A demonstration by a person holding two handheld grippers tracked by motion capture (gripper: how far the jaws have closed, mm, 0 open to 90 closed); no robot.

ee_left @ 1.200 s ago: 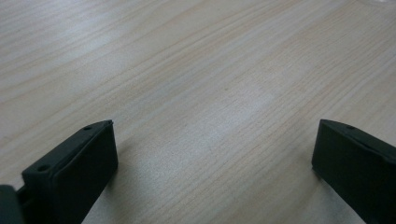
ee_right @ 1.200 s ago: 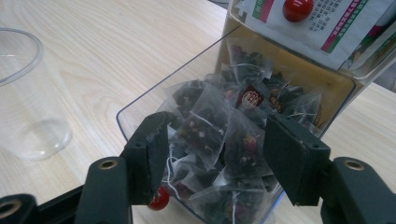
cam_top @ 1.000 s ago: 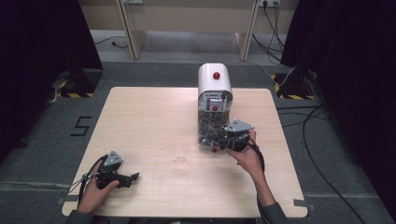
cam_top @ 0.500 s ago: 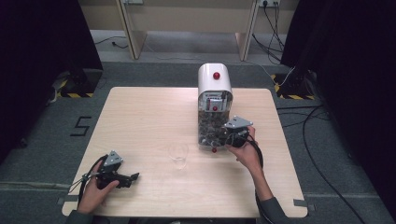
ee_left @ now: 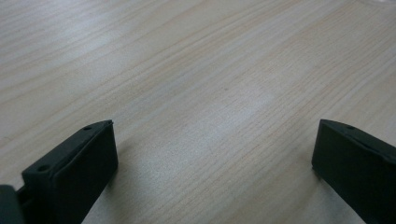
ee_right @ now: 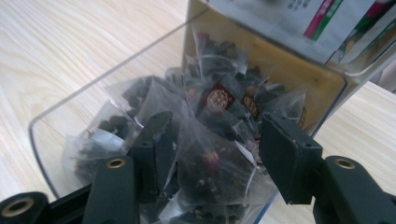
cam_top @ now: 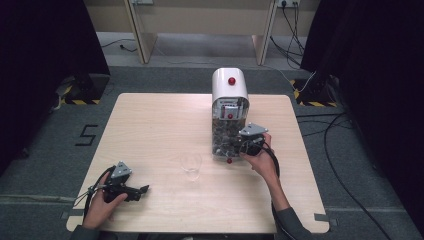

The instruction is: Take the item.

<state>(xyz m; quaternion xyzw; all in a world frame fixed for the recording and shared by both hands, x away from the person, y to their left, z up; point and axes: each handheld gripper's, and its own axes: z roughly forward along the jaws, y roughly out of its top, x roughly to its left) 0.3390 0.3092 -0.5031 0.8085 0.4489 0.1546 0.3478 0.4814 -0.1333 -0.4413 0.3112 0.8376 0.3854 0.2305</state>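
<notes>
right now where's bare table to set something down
Free: the whole left half of the table, between the dispenser and the left gripper, and the near edge below the glass. Crowded: the dispenser's tray, where the right gripper works.

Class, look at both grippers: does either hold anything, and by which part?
The left gripper is open over bare table. The right gripper's jaws straddle a tea bag in the dispenser tray, not yet closed.

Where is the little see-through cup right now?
In the high view, the clear cup stands on the table's near middle, just left of the tea bag dispenser, between both tongs.
</notes>
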